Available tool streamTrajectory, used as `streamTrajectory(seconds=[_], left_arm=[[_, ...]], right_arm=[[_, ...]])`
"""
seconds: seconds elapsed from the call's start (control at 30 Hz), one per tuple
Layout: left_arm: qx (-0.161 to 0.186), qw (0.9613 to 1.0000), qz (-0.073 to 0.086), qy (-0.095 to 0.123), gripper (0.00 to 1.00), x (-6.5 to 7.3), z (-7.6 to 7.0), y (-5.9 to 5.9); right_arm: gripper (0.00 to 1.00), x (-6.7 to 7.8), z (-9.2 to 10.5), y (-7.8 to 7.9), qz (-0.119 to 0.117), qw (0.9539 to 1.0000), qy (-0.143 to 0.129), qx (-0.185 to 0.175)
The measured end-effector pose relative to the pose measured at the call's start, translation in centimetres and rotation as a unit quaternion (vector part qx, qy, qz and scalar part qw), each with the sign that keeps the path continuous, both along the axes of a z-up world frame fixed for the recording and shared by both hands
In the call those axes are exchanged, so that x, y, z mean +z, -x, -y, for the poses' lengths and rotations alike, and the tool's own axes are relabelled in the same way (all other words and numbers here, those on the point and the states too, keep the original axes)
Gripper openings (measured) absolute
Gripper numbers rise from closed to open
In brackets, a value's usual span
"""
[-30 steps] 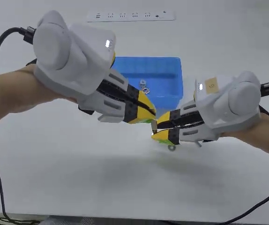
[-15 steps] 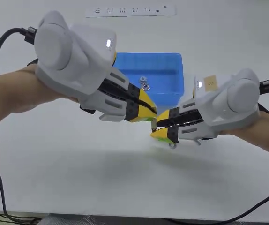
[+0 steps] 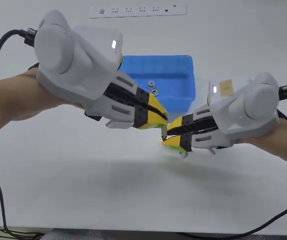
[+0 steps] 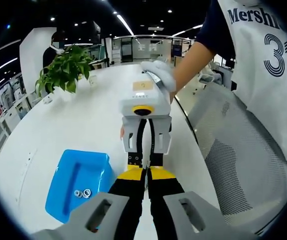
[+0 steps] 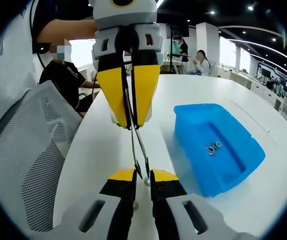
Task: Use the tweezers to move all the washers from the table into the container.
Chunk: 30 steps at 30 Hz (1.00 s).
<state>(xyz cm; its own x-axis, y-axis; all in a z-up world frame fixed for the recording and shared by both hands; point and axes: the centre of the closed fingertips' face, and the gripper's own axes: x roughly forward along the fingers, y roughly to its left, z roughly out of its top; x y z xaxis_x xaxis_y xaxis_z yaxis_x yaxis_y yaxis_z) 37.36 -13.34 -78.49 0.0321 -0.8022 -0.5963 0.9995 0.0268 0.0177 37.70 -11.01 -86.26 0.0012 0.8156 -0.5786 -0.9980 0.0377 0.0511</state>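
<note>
White workbench [image 3: 58,185], grey mesh chair [image 5: 28,150], potted plant [image 4: 63,72], dark ceiling [image 4: 83,10] with spotlights.

left gripper [image 3: 159,119]: raised, jaws slanting down towards the right gripper's tips, clamped on the upper end of the tweezers [image 5: 134,134].
right gripper [image 3: 167,139]: lower, facing the left gripper, jaws pinched on the tweezers' legs.
left forearm [image 3: 8,100], right forearm [image 3: 286,145]: bare, one behind each gripper.
</note>
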Motion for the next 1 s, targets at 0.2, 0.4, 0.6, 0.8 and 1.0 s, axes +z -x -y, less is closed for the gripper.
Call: streamTrajectory(seconds=[0.2,0.4,0.6,0.8,1.0], left_arm=[[-0.002,1.0000,-0.001,0.000,0.06,0.15,0.07,-0.02],[-0.010,0.9999,-0.002,0.002,0.06,0.20,0.39,0.14],[-0.017,0.9999,0.001,0.003,0.06,0.04,0.66,0.16],[-0.017,0.9999,0.000,-0.002,0.06,-0.23,0.57,0.00],[-0.015,0.9999,0.000,-0.006,0.06,-0.51,0.29,-0.08]], right_arm=[[0.12,0.13,0.03,0.01,0.000,1.0000,-0.003,-0.004],[0.11,0.14,0.28,0.21,-0.002,0.9999,-0.006,-0.008],[0.11,-0.04,0.65,0.11,-0.001,0.9999,-0.006,-0.015],[0.11,-0.32,0.41,-0.12,-0.004,0.9999,-0.004,-0.015],[0.11,-0.57,0.27,-0.17,-0.005,0.9999,-0.002,-0.014]])
